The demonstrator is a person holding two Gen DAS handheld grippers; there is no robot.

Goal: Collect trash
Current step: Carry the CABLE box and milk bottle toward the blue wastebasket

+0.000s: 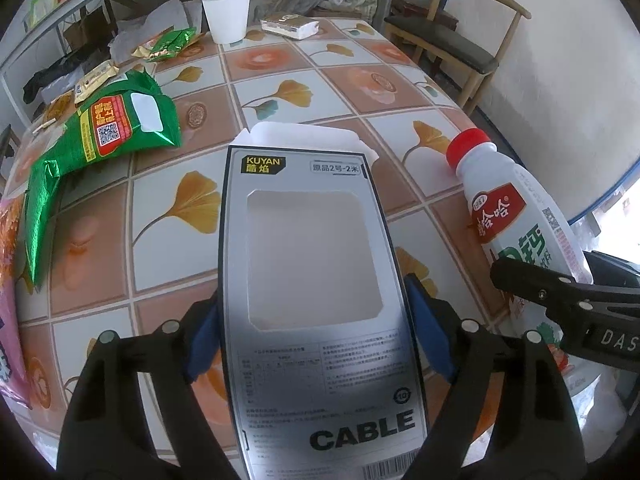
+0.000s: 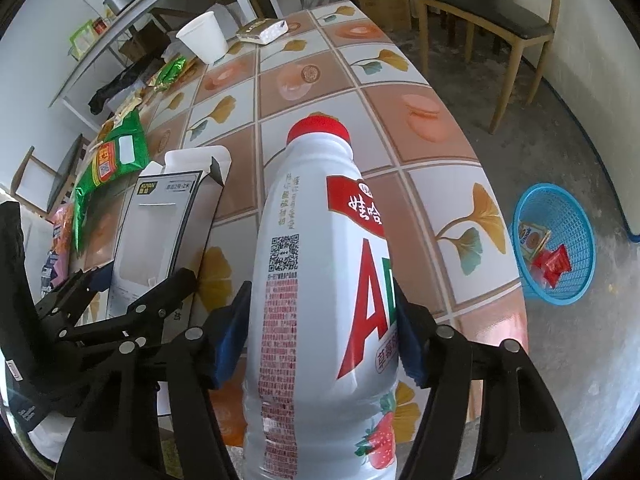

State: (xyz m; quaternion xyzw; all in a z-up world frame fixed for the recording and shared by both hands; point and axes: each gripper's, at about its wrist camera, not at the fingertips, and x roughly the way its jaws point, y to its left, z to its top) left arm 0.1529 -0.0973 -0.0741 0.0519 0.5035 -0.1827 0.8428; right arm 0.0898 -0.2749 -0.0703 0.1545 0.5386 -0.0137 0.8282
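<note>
Here, a table (image 1: pixel 328 92) with a leaf-patterned tile cloth spreads out beyond and beneath both sets of jaws. To the right of the right gripper's jaws and lower down, on the floor, sits a blue basket (image 2: pixel 554 244) already holding some wrappers. It is likely where the trash goes, and the right hand is the nearer one to it.

The right gripper (image 2: pixel 324 336) pinches a white drink bottle (image 2: pixel 320 280) between its blue pads. The bottle's long axis runs straight forward along the fingers, red cap pointing away.

The left gripper (image 1: pixel 316 336) pinches an empty cable box (image 1: pixel 312 280) by its long edges, the opened flap end pointing away from the jaws. In the left view the bottle lies just right of these jaws.

Ahead and to the left of the left jaws lies a green snack bag (image 1: pixel 108 136). Far ahead of both stand a white paper cup (image 1: pixel 226 14) and a tissue pack (image 1: pixel 290 26).
</note>
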